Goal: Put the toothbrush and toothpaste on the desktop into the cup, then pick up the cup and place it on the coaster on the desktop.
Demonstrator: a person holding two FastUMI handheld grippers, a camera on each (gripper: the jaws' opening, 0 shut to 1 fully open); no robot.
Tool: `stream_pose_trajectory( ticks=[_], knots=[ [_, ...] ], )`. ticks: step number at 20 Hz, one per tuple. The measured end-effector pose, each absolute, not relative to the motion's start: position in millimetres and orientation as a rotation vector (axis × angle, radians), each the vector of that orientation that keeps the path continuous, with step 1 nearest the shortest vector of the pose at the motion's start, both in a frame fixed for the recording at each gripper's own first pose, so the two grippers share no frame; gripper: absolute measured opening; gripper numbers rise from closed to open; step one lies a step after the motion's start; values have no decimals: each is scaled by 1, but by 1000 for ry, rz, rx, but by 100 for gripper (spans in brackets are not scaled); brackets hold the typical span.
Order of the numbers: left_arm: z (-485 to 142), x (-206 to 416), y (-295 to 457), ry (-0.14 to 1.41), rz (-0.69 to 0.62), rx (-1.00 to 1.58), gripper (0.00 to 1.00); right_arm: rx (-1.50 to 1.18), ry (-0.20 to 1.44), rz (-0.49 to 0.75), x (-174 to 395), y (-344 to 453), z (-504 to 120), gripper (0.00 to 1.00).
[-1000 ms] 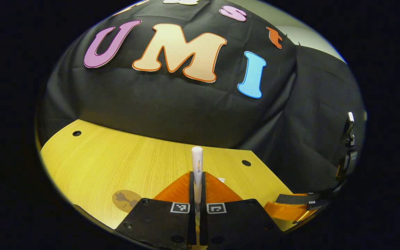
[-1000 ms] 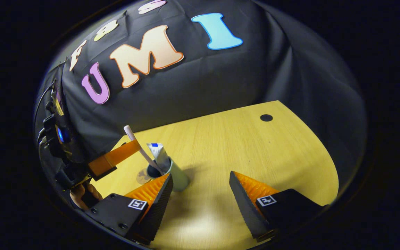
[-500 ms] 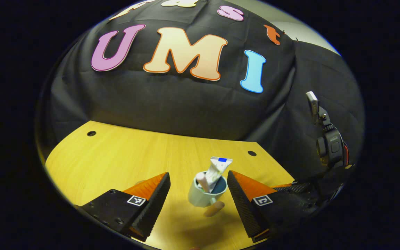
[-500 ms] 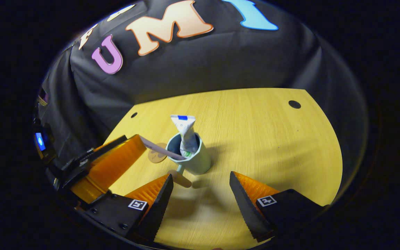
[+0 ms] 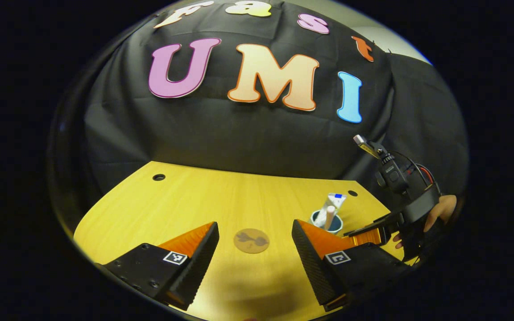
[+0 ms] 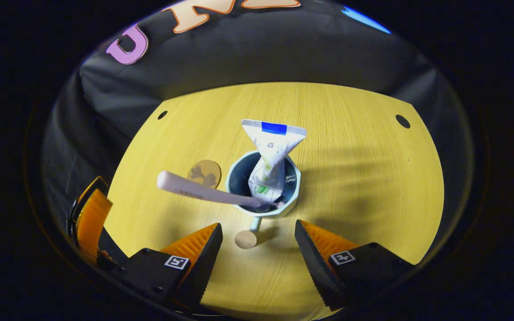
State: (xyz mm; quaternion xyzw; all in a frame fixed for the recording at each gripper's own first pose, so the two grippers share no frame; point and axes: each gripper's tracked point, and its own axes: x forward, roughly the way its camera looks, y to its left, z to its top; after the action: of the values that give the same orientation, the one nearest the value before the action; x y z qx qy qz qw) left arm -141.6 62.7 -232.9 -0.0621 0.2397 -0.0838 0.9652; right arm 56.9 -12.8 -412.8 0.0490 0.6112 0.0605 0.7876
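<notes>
A pale blue cup (image 6: 263, 183) stands upright on the yellow desktop (image 6: 350, 178). In it are a white toothpaste tube (image 6: 271, 154) and a white toothbrush (image 6: 208, 191) that leans out to the left. The cup's round-ended handle (image 6: 246, 237) points toward my right gripper (image 6: 258, 243), which hangs open just above and before the cup. The round brown coaster (image 5: 251, 240) lies bare between the fingers of my open left gripper (image 5: 254, 243). In the left gripper view the cup (image 5: 326, 220) stands off to the right with the right gripper (image 5: 373, 232) beside it.
A hand (image 5: 435, 214) holds the right gripper at the desk's right edge. The coaster (image 6: 205, 173) lies just left of the cup. The left gripper's orange finger (image 6: 89, 220) sits at the desk's left edge. Round holes (image 6: 402, 121) mark the far corners of the desktop.
My left gripper opened, let the toothbrush drop into the cup and drew away to the left over the coaster. My right gripper moved in over the cup, still open.
</notes>
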Motion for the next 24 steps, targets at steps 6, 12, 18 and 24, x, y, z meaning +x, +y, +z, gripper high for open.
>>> stream_pose_trajectory(
  ticks=[6, 12, 18, 24],
  knots=[
    [-236, -151, 122, 489, -98, -141, 95, 35, 1418, 77, 61, -9, -445, 92],
    [-242, -159, 163, 509, -43, -150, 95, 2, 1468, 37, 63, -23, -453, 67],
    [-240, -156, 175, 505, -41, -150, 95, -35, 1491, 80, 59, -20, -458, 29],
    [-241, -154, 180, 507, -56, -148, 95, 12, 1447, 132, 66, -18, -455, 32]
  ],
)
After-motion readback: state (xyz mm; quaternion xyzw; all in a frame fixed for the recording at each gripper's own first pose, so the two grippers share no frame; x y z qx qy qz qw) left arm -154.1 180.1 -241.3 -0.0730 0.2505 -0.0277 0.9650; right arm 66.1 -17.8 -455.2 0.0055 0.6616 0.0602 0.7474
